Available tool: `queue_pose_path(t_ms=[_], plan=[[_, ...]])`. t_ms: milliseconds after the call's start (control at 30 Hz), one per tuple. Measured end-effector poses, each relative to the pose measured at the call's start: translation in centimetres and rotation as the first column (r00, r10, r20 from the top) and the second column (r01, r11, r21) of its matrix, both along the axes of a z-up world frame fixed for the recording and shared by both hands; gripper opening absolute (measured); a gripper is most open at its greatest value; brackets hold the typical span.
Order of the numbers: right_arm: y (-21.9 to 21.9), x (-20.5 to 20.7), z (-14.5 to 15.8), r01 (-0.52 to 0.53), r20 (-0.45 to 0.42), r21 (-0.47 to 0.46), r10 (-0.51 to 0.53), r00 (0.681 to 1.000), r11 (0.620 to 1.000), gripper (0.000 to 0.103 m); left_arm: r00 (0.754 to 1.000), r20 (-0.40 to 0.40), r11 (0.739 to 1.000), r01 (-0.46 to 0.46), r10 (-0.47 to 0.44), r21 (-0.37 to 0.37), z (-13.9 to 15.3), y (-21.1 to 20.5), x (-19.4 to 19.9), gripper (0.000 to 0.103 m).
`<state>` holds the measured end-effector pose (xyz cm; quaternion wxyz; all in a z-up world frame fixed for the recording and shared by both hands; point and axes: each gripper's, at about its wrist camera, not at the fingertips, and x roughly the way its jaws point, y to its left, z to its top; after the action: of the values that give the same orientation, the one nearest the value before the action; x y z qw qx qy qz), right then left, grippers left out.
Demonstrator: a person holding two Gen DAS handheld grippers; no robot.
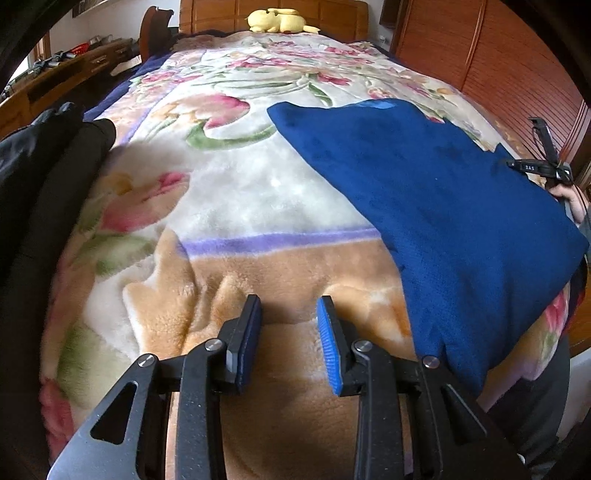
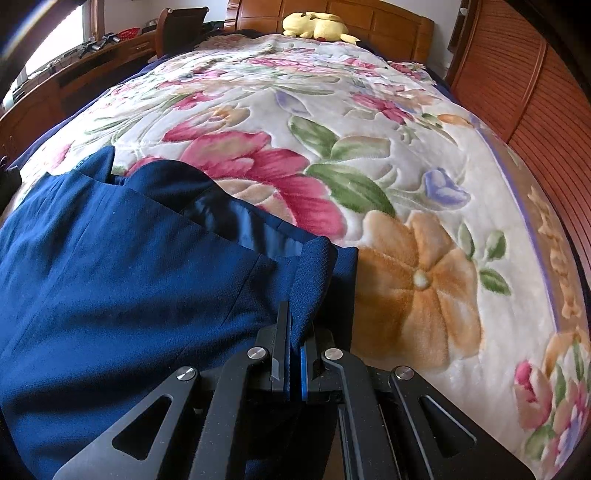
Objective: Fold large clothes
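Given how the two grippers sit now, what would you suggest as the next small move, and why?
Probably bring the left gripper across to the near edge of the blue garment and grip it there. Its jaws are apart with nothing between them, over the bare floral blanket, while the right gripper is shut on a fold of the garment's edge, so only one side is held.

You are standing in a home bedroom. A bed (image 1: 236,206) fills most of both views, spread with a plush flowered blanket (image 2: 369,155). A yellow stuffed toy (image 2: 317,26) lies at the wooden headboard (image 1: 229,14). Slatted wooden wardrobe doors (image 2: 535,92) line one side, and a wooden dresser (image 1: 70,79) with small clutter stands under a window on the other.
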<state>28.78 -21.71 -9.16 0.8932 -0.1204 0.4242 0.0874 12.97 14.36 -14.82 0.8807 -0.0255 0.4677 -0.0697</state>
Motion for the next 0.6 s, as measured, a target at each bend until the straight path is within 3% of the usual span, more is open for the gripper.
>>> queue_pose_path(t_ms=[600], plan=[[-0.1,-0.06,0.09,-0.006,0.01,-0.011,0.006,1.0,1.0,0.003,0.996,-0.046,0.997,0.081,-0.08,0.009,-0.3,-0.98,0.35,0.036]])
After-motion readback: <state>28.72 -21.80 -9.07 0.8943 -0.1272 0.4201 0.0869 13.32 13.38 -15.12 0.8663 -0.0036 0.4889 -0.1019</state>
